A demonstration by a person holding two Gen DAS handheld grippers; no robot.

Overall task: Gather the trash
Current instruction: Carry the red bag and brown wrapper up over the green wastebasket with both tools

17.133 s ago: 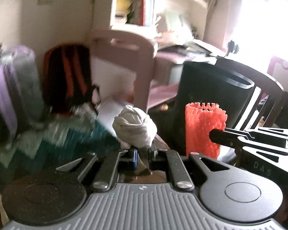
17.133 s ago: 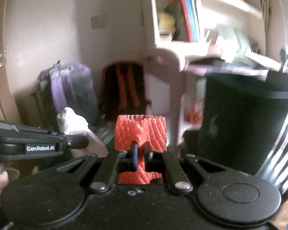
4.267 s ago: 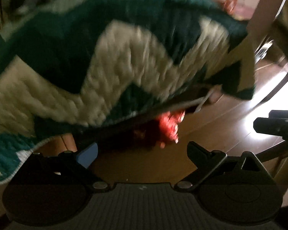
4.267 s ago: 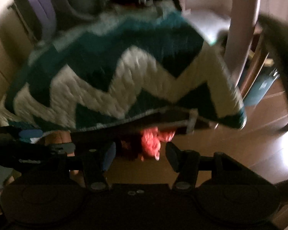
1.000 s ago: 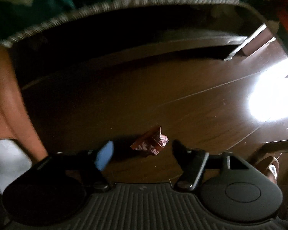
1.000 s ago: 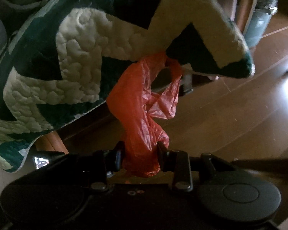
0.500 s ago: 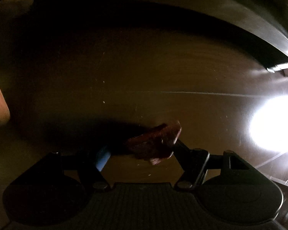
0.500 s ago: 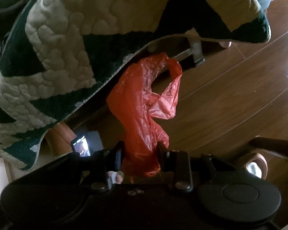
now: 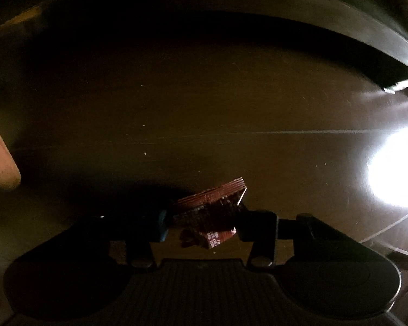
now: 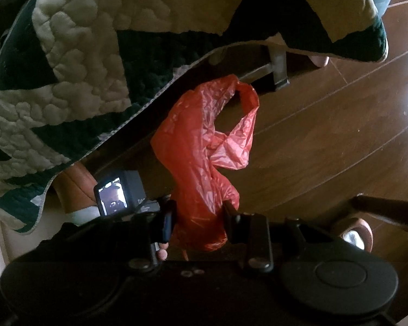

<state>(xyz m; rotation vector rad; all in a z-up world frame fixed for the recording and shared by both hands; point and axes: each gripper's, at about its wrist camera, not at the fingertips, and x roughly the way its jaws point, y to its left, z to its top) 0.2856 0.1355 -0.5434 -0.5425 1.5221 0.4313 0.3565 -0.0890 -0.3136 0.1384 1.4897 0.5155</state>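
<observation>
My left gripper [image 9: 202,224] points straight down at the dark wooden floor [image 9: 204,125], and the crumpled red wrapper [image 9: 210,212] lies right between its two fingers, at about six o'clock in my left wrist view. The jaws are closing on it now. The right-hand finger looks to be touching the wrapper's edge; on the blue-padded side I can't tell in this gloom whether the pad has met it, so I'd call the pinch not yet made.

The wrapper's long axis runs from roughly eight o'clock up to two o'clock, slanted across the gap, so the fingers should catch it across its length, near its two ends. I judge the squeeze will fold it up, since it looks thin and already creased. One flap sits toward me at six o'clock and could slip out below the pads.

My right gripper [image 10: 198,218] is clamped on the red plastic bag [image 10: 204,146], which hangs from the jaws toward twelve o'clock, below the edge of the green and cream quilt [image 10: 68,68]. That hand is busy, so the left does this pick
</observation>
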